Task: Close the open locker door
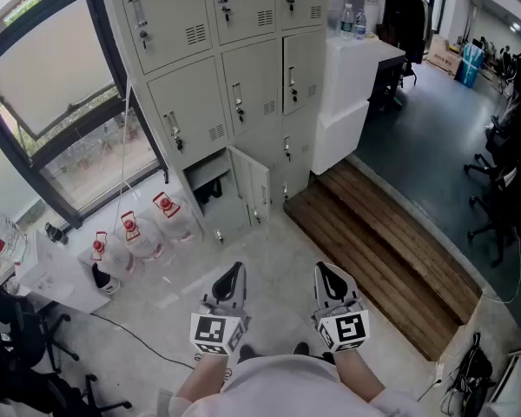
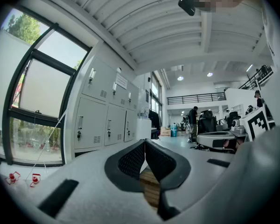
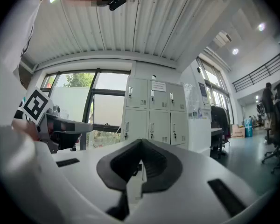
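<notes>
In the head view a bank of grey lockers [image 1: 234, 68] stands against the far wall. One bottom-row door [image 1: 250, 188] hangs open toward me, and its dark compartment [image 1: 207, 185] shows to its left. Both grippers are held low in front of me, well short of the lockers, pointing at them. My left gripper [image 1: 234, 273] has its jaws together with nothing between them. My right gripper [image 1: 326, 273] is likewise shut and empty. In the left gripper view the lockers [image 2: 107, 122] stand beyond the closed tips [image 2: 144, 142]. The right gripper view shows the lockers [image 3: 154, 118] above its closed tips [image 3: 141, 141].
Several water jugs with red caps [image 1: 141, 233] stand on the floor left of the open locker, under a large window [image 1: 65, 94]. A raised wooden step [image 1: 386, 241] runs along the right. A white counter [image 1: 354, 81] adjoins the lockers. Office chairs [image 1: 504, 189] stand far right.
</notes>
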Available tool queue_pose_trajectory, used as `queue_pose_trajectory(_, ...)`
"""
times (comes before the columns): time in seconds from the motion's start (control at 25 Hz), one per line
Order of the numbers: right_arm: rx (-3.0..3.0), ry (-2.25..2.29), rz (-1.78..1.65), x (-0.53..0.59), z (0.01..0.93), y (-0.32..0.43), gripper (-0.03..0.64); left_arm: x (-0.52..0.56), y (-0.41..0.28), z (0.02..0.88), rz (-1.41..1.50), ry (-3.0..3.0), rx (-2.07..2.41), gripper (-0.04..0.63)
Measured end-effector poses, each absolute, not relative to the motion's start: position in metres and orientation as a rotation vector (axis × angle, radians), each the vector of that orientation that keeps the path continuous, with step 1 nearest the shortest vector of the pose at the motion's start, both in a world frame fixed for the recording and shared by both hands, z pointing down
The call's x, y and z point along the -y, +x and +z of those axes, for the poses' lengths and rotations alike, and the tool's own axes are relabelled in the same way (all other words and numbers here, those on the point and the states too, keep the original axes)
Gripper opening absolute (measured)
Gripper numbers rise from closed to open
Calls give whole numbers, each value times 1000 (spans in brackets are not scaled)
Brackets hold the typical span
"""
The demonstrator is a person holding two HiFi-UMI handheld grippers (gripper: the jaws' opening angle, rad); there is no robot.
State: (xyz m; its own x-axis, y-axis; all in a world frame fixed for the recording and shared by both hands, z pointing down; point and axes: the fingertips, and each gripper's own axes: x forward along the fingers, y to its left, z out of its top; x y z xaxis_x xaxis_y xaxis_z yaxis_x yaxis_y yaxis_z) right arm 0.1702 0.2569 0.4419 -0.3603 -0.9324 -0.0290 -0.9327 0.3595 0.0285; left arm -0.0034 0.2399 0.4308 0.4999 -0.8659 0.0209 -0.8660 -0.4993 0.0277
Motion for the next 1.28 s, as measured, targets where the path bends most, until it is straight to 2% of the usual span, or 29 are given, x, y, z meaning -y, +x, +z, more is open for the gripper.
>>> queue_pose_trajectory(0.72, -2587, -1768, 27, -249, 446, 177, 12, -235, 4, 433, 41, 2690, 1578, 9)
queue_pose_trajectory(1.28, -2667, -1693, 0, -233, 457, 213, 12, -221, 33, 434, 70, 2635, 1693, 11)
